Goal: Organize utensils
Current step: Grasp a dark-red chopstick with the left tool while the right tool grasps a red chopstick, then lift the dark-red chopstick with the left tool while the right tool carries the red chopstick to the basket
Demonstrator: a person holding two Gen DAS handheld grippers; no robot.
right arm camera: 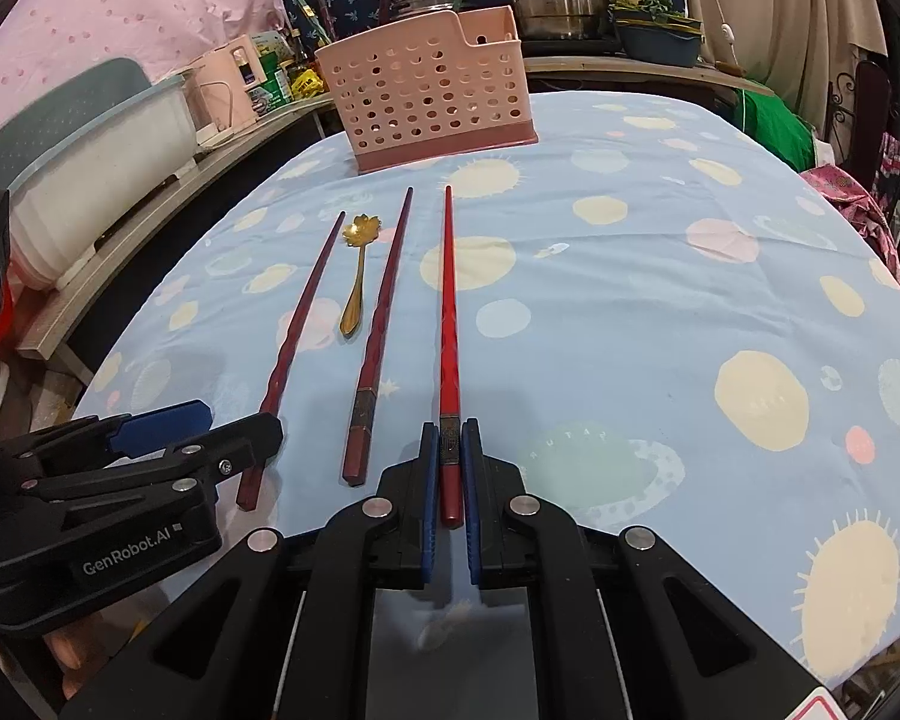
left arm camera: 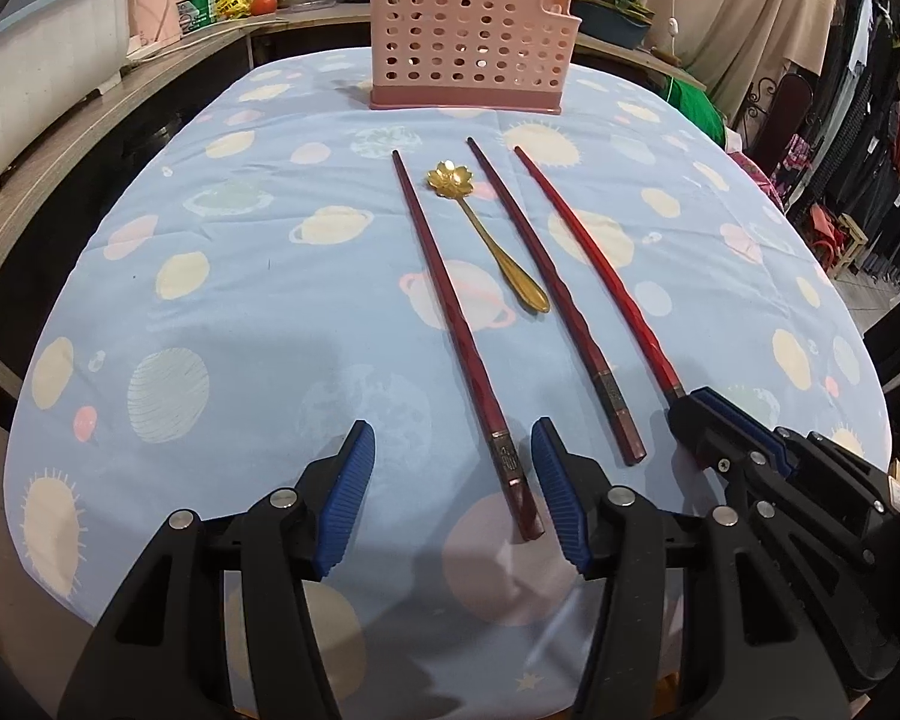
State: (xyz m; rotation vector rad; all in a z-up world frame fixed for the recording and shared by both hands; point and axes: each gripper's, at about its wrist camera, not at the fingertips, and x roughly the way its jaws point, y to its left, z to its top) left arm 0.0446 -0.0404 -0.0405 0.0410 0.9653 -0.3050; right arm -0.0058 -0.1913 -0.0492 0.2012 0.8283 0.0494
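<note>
Here, the left gripper (left arm camera: 453, 468) is seen with its jaws parted to a middling width; nothing is pressed between them. The thick end of the left chopstick (left arm camera: 459, 330) lies on the cloth inside that gap, close against the right-hand blue pad (left arm camera: 561, 498) and well apart from the left-hand one. In the right wrist view, the same gripper (right arm camera: 210, 426) is seen at 9 o'clock, its tips over the butt of that chopstick (right arm camera: 297, 336).

The right gripper (right arm camera: 449, 468) is closed narrowly on the thick end of the bright red chopstick (right arm camera: 448, 300), which is clamped between the 2 blue pads and points toward 12 o'clock. From the left wrist view, this gripper (left arm camera: 690, 414) is seen at 4 o'clock, with the bright red chopstick (left arm camera: 594, 270) running out of it toward 11 o'clock.

Counted on the planet-print tablecloth (left arm camera: 210, 312) are 3 chopsticks and 1 gold spoon (left arm camera: 486, 228). From left to right they lie thus: the left chopstick, the spoon with its flower-shaped bowl toward the far side, the middle chopstick (left arm camera: 555, 300), then the bright red one. All 3 chopsticks have their thin tips pointed away.

1 pink perforated utensil holder (left arm camera: 468, 36) is stood upright at 12 o'clock, beyond the tips, well apart from both grippers.
</note>
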